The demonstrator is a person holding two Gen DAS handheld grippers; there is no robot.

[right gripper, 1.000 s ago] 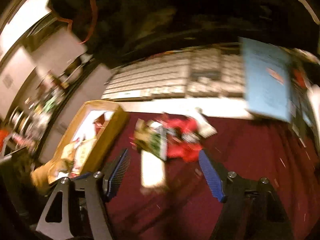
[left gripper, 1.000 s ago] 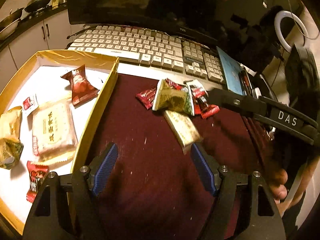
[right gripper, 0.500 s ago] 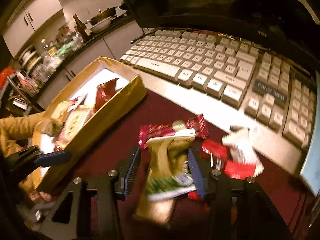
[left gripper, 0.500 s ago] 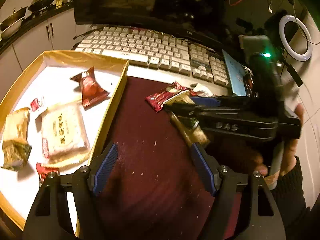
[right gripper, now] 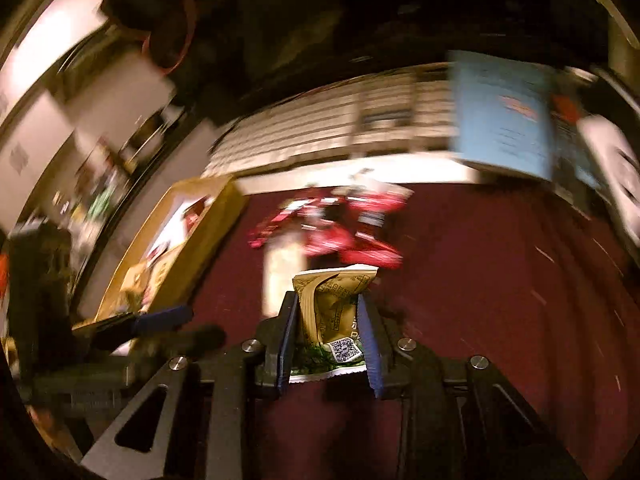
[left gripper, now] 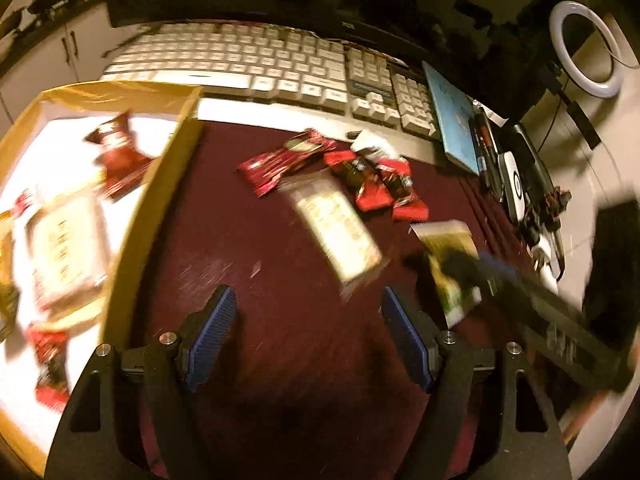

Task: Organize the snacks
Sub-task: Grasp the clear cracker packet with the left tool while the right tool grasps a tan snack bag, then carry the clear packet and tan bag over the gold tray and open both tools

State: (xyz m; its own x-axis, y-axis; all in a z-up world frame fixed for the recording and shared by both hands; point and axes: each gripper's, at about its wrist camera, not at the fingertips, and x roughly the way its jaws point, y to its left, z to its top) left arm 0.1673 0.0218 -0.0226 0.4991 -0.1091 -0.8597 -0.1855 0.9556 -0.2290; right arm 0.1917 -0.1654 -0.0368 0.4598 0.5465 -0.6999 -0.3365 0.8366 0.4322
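- The right gripper [right gripper: 329,340], black-framed with blue ribbed pads, pinches a gold-and-green foil snack packet [right gripper: 334,312] between its pressed-in fingers; the packet stands upright in the jaws, its crimped top edge at 12 o'clock and a small QR code showing near its lower end; it hangs above the dark red cloth-covered tabletop [right gripper: 480,300].
- From the left wrist camera the same packet [left gripper: 448,252] appears at 3 o'clock, blurred, gripped at its lower part by the dark fingers of the right gripper [left gripper: 476,268].
- The left gripper [left gripper: 308,336] is spread wide with nothing between its blue pads [left gripper: 212,332]; it hovers over bare red tabletop [left gripper: 280,360].
- A cream-and-gold flat rectangular snack packet [left gripper: 338,232] lies on the cloth at 12 o'clock from the left gripper; just beyond it sits a loose cluster of small red-wrapped candies [left gripper: 376,184] and a longer red wrapper [left gripper: 284,160], touching or overlapping one another.
- A shallow yellow cardboard box with a white floor [left gripper: 160,200] stands at 9 o'clock; inside lie a red pillow-shaped packet [left gripper: 118,156], a pale square biscuit packet [left gripper: 64,248] and a small red wrapper [left gripper: 50,356], all blurred.
- A white computer keyboard [left gripper: 256,64] runs along the far edge at 12 o'clock; a light blue booklet [left gripper: 452,120] lies at its right end; a white ring light [left gripper: 560,56] stands at 2 o'clock.
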